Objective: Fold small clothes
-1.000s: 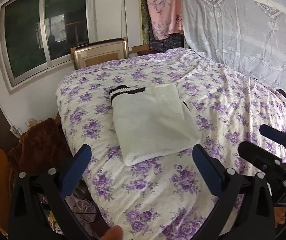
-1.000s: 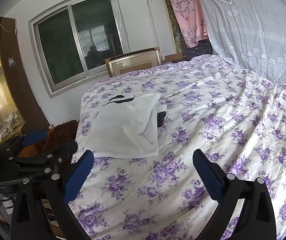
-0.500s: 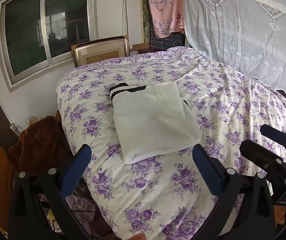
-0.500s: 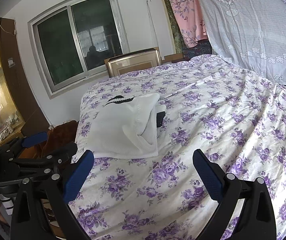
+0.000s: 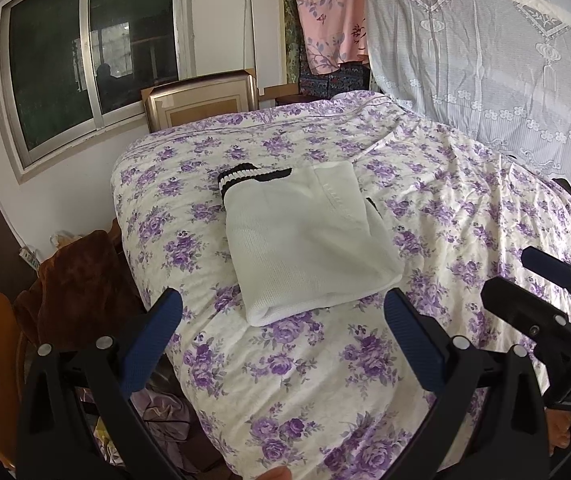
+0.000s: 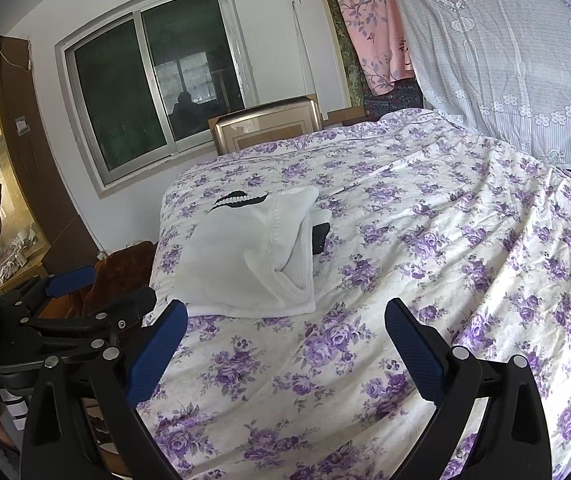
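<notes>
Left hand-held gripper [image 5: 281, 320] apart | right hand-held gripper [image 6: 285, 324] apart | one folded sweater [image 5: 305, 248] on bed [image 5: 465, 208]

Folded sweater [image 5: 305, 240] lies on bed [image 5: 465, 208], window [image 5: 85, 52] behind.

Both views have drifted slightly; the folded white sweater [image 5: 305, 240] sits marginally lower.

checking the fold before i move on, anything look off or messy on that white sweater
Mostly tidy. The white sweater lies folded on the floral bedspread, but a black piece pokes out along its right edge, and the top layer gapes there.
</notes>
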Tool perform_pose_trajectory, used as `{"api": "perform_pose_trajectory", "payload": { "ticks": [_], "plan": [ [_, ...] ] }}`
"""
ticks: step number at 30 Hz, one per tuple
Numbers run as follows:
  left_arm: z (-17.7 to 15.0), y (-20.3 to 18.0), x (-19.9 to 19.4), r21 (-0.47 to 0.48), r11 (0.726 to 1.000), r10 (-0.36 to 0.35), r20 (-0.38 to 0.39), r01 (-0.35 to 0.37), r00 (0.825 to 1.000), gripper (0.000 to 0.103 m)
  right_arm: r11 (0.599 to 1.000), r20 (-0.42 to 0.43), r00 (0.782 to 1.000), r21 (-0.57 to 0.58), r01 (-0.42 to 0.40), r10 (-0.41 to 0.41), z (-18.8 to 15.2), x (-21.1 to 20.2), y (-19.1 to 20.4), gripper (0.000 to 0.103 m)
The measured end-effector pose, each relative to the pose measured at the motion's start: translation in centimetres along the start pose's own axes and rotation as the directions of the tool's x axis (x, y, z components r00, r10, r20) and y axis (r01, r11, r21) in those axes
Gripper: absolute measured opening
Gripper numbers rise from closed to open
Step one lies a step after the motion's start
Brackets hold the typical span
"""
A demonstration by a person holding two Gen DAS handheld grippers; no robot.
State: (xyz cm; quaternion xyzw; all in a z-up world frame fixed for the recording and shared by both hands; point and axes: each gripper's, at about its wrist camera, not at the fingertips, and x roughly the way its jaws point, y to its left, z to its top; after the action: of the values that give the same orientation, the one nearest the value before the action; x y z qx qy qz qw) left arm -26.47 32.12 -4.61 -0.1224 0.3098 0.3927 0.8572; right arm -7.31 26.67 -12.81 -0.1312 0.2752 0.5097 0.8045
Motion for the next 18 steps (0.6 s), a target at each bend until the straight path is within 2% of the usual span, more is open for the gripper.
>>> {"api": "perform_pose_trajectory", "payload": {
  "ticks": [18],
  "plan": [
    [-0.14,0.02,-0.02,-0.003,1.0,0.001,-0.004,-0.001,1.0,0.098,1.0,-0.001,1.0,0.001,-0.001,0.001,0.0,-0.04,-0.06,0.1]
  ]
}}
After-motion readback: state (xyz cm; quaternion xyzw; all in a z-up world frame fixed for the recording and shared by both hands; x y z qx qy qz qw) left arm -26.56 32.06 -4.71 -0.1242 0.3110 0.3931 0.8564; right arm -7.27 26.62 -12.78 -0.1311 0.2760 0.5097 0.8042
